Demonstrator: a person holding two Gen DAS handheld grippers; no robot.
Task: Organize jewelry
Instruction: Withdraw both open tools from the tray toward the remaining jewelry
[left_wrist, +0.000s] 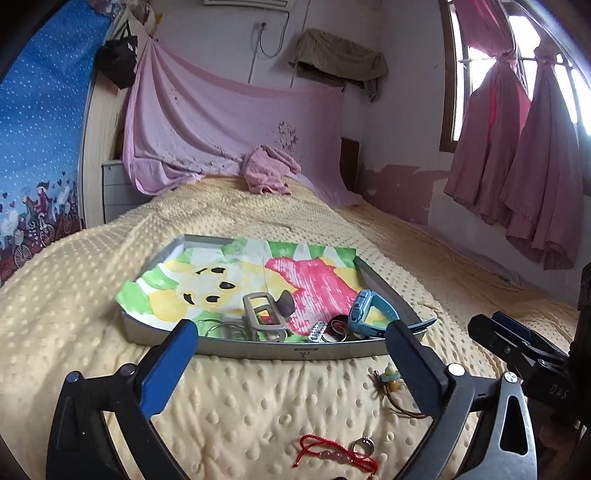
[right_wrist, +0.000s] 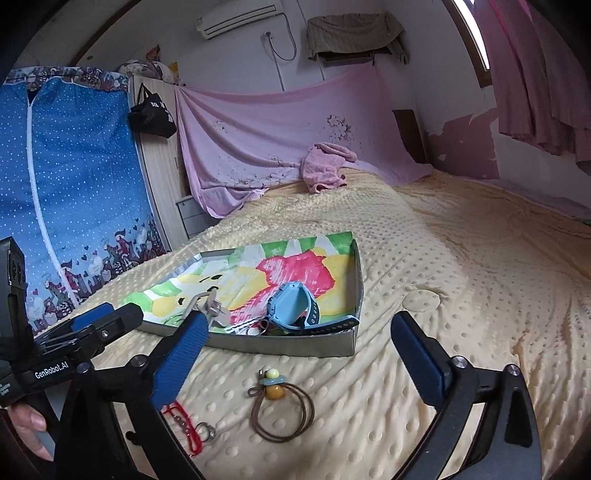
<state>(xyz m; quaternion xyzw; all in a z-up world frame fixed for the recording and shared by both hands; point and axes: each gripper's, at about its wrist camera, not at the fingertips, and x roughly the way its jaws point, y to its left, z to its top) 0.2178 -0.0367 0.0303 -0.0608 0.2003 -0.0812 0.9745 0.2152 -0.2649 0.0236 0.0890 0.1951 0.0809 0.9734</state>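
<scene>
A grey tray (left_wrist: 258, 349) lined with a bright painted paper lies on the yellow dotted blanket. In its near end are a blue watch (left_wrist: 364, 314), a grey watch (left_wrist: 264, 312), thin rings and small pieces. My left gripper (left_wrist: 291, 332) is open just before the tray's near rim, with nothing between its fingers. My right gripper (right_wrist: 300, 321) is open too, empty, by the tray's (right_wrist: 280, 347) near right corner. On the blanket in front of the tray lie a brown cord bracelet with beads (right_wrist: 280, 410), a red braided bracelet (left_wrist: 332, 452) and a silver ring (left_wrist: 364, 445).
The bed runs back to a pink towel (left_wrist: 269, 170) and a pink sheet hung on the wall. A blue fabric wardrobe (right_wrist: 74, 184) stands left of the bed, pink curtains (left_wrist: 517, 166) to the right. A hand (right_wrist: 29, 424) holds the left gripper's handle.
</scene>
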